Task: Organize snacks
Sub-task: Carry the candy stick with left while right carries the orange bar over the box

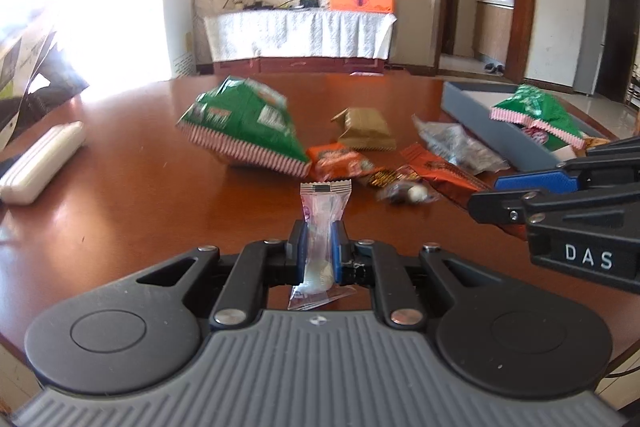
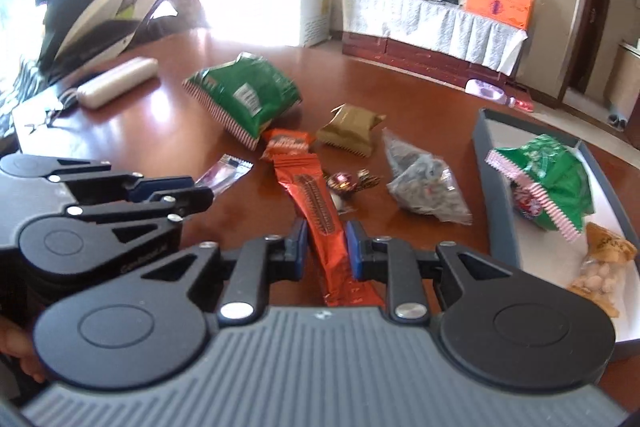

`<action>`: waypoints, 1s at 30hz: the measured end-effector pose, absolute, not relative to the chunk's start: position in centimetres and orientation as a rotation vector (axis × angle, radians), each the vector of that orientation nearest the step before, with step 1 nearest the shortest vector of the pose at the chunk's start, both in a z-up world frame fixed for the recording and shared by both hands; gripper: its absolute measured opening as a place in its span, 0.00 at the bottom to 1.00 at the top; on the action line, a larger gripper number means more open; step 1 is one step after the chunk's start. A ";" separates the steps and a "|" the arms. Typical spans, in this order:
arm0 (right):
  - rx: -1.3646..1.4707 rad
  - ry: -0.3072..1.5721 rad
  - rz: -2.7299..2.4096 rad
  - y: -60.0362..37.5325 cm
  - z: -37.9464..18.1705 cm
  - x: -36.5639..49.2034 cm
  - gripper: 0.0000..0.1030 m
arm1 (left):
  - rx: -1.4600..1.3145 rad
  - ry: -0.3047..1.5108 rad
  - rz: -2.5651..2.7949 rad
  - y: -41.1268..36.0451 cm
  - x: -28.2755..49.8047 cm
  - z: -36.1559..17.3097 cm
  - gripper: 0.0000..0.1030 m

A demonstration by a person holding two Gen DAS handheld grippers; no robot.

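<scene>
My left gripper (image 1: 319, 247) is shut on a small clear candy packet (image 1: 322, 223) with a white sweet inside, held above the brown table (image 1: 140, 207). My right gripper (image 2: 326, 245) has its jaws closed around a long orange snack bar (image 2: 318, 203) that lies on the table. The left gripper also shows in the right wrist view (image 2: 200, 193), with the packet (image 2: 226, 173) sticking out. Loose snacks lie ahead: a green chip bag (image 2: 244, 95), a gold packet (image 2: 350, 133), a grey clear bag (image 2: 424, 187), an orange packet (image 2: 288, 143) and wrapped chocolates (image 2: 348, 183).
A grey open box (image 2: 486, 195) at the right holds a green bag (image 2: 548, 183) and nut packets (image 2: 600, 267). A white case (image 2: 116, 81) and a dark bag with papers (image 2: 100, 11) lie at the far left. A TV stand is behind the table.
</scene>
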State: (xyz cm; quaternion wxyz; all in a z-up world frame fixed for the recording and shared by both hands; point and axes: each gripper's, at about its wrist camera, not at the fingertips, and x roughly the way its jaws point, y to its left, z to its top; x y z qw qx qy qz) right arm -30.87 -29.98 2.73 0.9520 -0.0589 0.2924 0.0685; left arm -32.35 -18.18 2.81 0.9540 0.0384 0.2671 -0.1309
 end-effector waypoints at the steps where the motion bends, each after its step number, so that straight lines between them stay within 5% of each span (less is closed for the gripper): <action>1: -0.112 0.587 0.136 -30.3 2.9 -31.0 0.24 | 0.091 0.530 -0.271 -18.5 -32.5 3.1 0.14; 30: 0.016 0.426 -0.017 -38.5 6.3 -36.0 0.24 | 0.213 0.452 -0.456 -28.5 -35.4 6.7 0.15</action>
